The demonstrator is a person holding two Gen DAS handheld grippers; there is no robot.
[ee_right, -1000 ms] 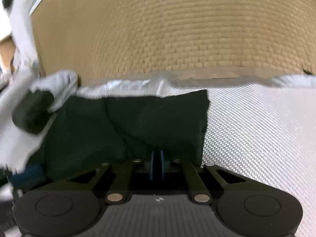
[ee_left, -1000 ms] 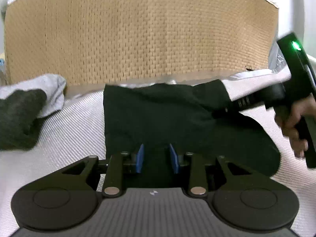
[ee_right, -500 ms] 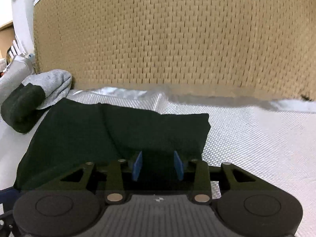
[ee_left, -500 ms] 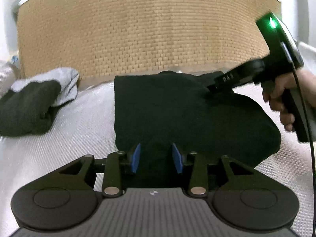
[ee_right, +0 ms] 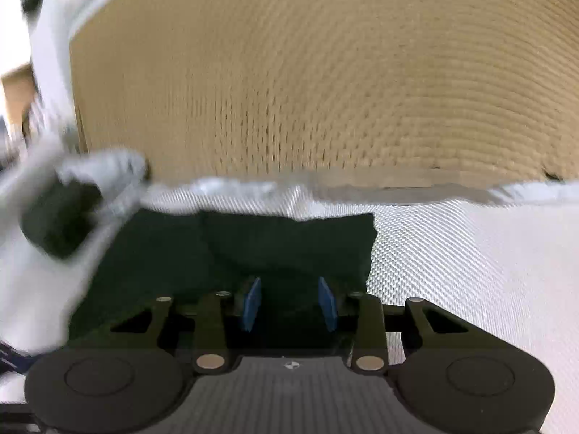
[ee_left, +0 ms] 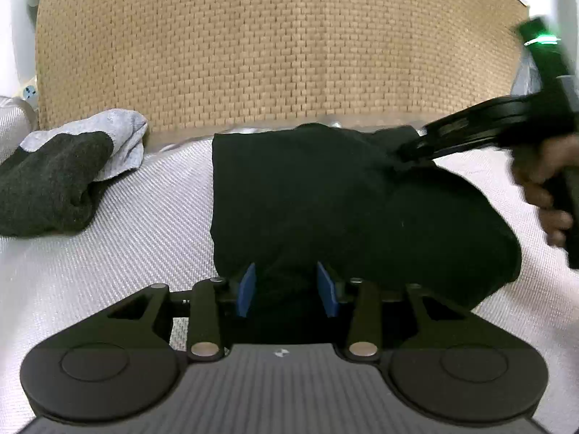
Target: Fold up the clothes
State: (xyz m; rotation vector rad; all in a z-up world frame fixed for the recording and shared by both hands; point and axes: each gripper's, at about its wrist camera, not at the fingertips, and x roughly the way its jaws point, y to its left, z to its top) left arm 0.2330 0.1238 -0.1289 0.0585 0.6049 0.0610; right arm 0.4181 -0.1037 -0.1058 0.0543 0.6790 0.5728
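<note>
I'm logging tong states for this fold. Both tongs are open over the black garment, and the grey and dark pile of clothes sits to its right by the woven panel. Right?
Not quite. Both the left tongs and right tongs are open over the black garment, but the grey and dark pile of clothes lies to its left, not right, by the woven panel. The left wrist view shows it.

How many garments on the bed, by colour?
Black folded garment: 1
Dark grey garment: 1
Light grey garment: 1
Total: 3
</note>
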